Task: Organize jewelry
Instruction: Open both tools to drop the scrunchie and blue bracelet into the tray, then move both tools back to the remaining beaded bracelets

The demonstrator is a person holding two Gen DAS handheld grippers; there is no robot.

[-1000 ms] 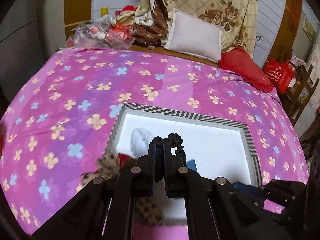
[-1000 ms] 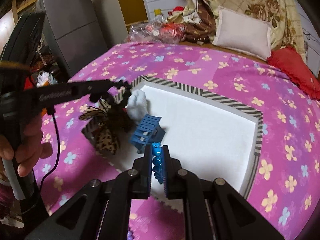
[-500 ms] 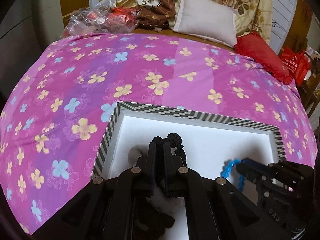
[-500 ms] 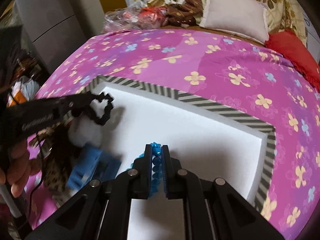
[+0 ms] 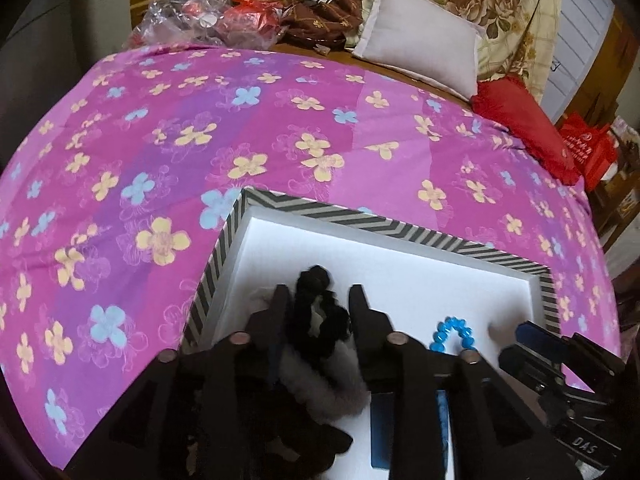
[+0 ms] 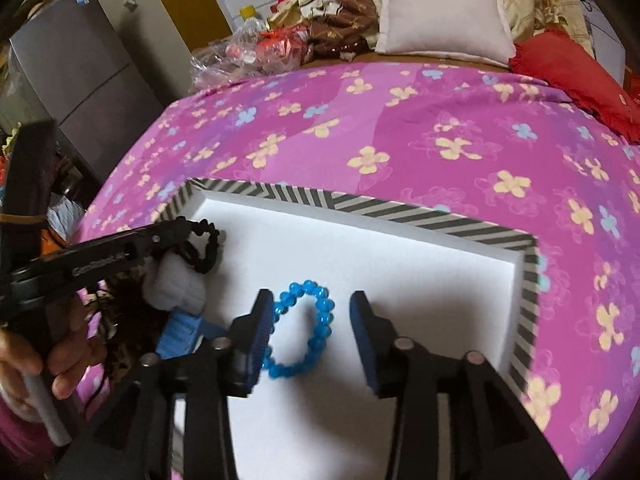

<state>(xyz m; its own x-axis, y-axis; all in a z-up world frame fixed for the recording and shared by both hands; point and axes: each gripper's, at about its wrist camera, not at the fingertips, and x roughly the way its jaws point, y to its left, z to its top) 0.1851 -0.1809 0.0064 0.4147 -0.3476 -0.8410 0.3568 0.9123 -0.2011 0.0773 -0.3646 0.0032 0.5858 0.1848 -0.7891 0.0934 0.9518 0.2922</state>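
Note:
A white tray with a striped rim (image 5: 360,218) (image 6: 400,210) lies on the bed. My left gripper (image 5: 318,294) is open; a black scrunchie (image 5: 320,316) lies between its fingers, resting on a white fluffy item (image 5: 320,384), also seen in the right wrist view (image 6: 202,246). My right gripper (image 6: 308,304) is open; a blue bead bracelet (image 6: 308,332) lies on the tray floor between its fingers and also shows in the left wrist view (image 5: 452,330). A blue hair clip (image 6: 180,332) lies left of it.
A pink floral bedspread (image 5: 240,128) surrounds the tray. A white pillow (image 5: 420,52), a red cushion (image 5: 524,124) and a pile of bags and clothes (image 5: 240,20) sit at the far edge. A leopard-print bow (image 6: 124,320) lies by the tray's left rim.
Both grippers opened. The black scrunchie dropped from the left fingers onto the fluffy item; the blue bracelet dropped from the right fingers onto the tray floor.

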